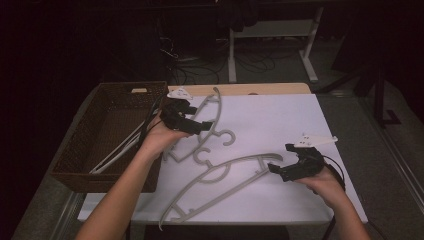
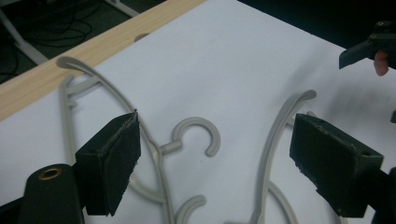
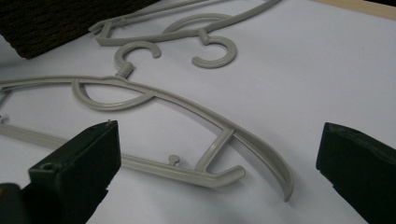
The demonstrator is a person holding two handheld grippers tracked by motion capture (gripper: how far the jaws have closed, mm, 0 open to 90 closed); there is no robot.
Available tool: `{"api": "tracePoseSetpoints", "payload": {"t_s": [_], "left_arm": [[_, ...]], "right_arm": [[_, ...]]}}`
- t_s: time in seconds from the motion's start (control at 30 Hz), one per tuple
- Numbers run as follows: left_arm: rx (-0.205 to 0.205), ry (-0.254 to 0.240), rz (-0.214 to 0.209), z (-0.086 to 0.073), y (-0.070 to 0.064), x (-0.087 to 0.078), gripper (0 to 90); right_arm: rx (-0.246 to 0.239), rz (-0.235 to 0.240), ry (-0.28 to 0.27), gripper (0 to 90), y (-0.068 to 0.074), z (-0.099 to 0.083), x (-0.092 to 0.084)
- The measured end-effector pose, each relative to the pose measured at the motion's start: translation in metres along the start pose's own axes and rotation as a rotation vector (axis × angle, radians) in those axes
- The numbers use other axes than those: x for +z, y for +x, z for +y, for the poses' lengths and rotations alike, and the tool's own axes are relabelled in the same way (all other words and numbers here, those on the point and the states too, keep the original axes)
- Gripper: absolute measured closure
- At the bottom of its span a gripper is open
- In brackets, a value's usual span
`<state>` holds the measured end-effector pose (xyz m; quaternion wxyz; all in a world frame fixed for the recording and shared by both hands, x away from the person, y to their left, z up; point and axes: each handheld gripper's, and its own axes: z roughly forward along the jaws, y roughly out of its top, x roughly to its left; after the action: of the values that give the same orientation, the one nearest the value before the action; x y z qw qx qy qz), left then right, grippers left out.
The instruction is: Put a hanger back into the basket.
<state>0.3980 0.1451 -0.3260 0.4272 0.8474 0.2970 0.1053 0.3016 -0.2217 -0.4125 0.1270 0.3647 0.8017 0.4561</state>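
Two grey hangers (image 1: 220,175) are lying on the table; both grippers, left (image 1: 200,126) and right (image 1: 277,169), are hovering released, probably needing to clamp one next.

Two grey hangers (image 1: 215,175) sprawl across the counter's (image 1: 280,115) middle; the wicker basket (image 1: 107,135) blocks the left edge. The far-right counter lies open for passage.

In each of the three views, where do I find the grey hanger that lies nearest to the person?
High view: the near hanger lies at lower centre, slanting up to the right.
Left gripper view: the near hanger rises as a curved bar at centre right.
Right gripper view: the near hanger crosses the middle, from the left edge to lower right.
Shared landmark: the far hanger's hook, just beyond it.
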Motion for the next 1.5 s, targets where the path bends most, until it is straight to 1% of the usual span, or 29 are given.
{"api": "tracePoseSetpoints", "payload": {"t_s": [0.07, 0.13, 0.17, 0.2, 0.27, 0.37, 0.43, 0.53, 0.57, 0.6, 0.67, 0.73, 0.77, 0.83, 0.97, 1.13, 1.17, 1.27, 1.33, 1.43, 1.5], "left_arm": [[-0.004, 0.006, 0.007, -0.002, -0.001, 0.009, 16.6], [-0.006, 0.015, 0.033, -0.005, -0.001, 0.019, 16.7], [-0.006, 0.023, 0.055, -0.007, 0.0, 0.024, 17.1], [-0.008, 0.027, 0.063, -0.009, 0.0, 0.028, 17.3], [-0.029, 0.038, 0.057, -0.015, 0.003, 0.036, 19.1], [-0.041, 0.072, 0.088, -0.026, 0.008, 0.05, 21.4], [-0.057, 0.091, 0.104, -0.033, 0.011, 0.058, 23.8], [-0.071, 0.12, 0.13, -0.042, 0.015, 0.066, 28.5], [-0.074, 0.134, 0.15, -0.045, 0.017, 0.069, 29.5], [-0.077, 0.144, 0.16, -0.047, 0.018, 0.072, 29.7], [-0.089, 0.158, 0.173, -0.052, 0.021, 0.076, 31.7], [-0.094, 0.181, 0.186, -0.056, 0.022, 0.079, 32.5], [-0.087, 0.197, 0.198, -0.059, 0.023, 0.08, 32.7], [-0.087, 0.21, 0.212, -0.063, 0.023, 0.083, 33.7], [-0.109, 0.231, 0.227, -0.07, 0.027, 0.087, 37.9], [-0.097, 0.263, 0.241, -0.075, 0.027, 0.09, 40.0], [-0.095, 0.268, 0.245, -0.075, 0.027, 0.091, 41.6], [-0.093, 0.276, 0.265, -0.077, 0.028, 0.094, 45.0], [-0.105, 0.266, 0.254, -0.078, 0.03, 0.094, 46.3], [-0.11, 0.254, 0.256, -0.078, 0.033, 0.095, 50.2], [-0.128, 0.253, 0.253, -0.078, 0.034, 0.095, 50.3]], "right_arm": [[0.001, 0.001, 0.001, 0.0, 0.0, 0.0, 0.0], [-0.001, 0.001, 0.0, 0.0, 0.0, 0.0, 0.0], [-0.001, 0.003, 0.001, 0.0, 0.0, 0.0, 0.0], [-0.003, 0.003, 0.001, 0.0, 0.0, 0.0, 0.001], [-0.005, 0.005, 0.003, 0.0, 0.0, 0.0, 0.001], [-0.004, 0.006, 0.002, 0.0, 0.0, 0.0, 0.001], [-0.004, 0.005, 0.001, 0.0, 0.0, 0.0, 0.001], [-0.004, 0.006, 0.001, 0.0, 0.0, 0.0, 0.001], [-0.005, 0.006, 0.001, 0.0, 0.0, 0.0, 0.001], [-0.006, 0.007, 0.002, 0.0, 0.0, 0.0, 0.001], [-0.008, 0.009, 0.002, 0.0, 0.0, 0.0, 0.001], [-0.008, 0.01, 0.003, 0.0, 0.0, 0.0, 0.001], [-0.008, 0.01, 0.002, 0.0, 0.0, 0.0, 0.001], [-0.008, 0.011, 0.001, 0.0, 0.0, 0.0, 0.001], [-0.009, 0.011, 0.002, 0.0, 0.0, 0.0, 0.001], [-0.008, 0.011, 0.002, 0.0, 0.001, 0.0, 0.001], [-0.008, 0.011, 0.001, 0.0, 0.0, 0.0, 0.001], [-0.008, 0.011, 0.0, 0.0, 0.0, 0.0, 0.001], [-0.009, 0.011, 0.001, 0.0, 0.001, 0.0, 0.001], [-0.009, 0.011, 0.001, 0.0, 0.001, 0.0, 0.001], [-0.008, 0.011, 0.001, 0.0, 0.001, 0.0, 0.001]]}}
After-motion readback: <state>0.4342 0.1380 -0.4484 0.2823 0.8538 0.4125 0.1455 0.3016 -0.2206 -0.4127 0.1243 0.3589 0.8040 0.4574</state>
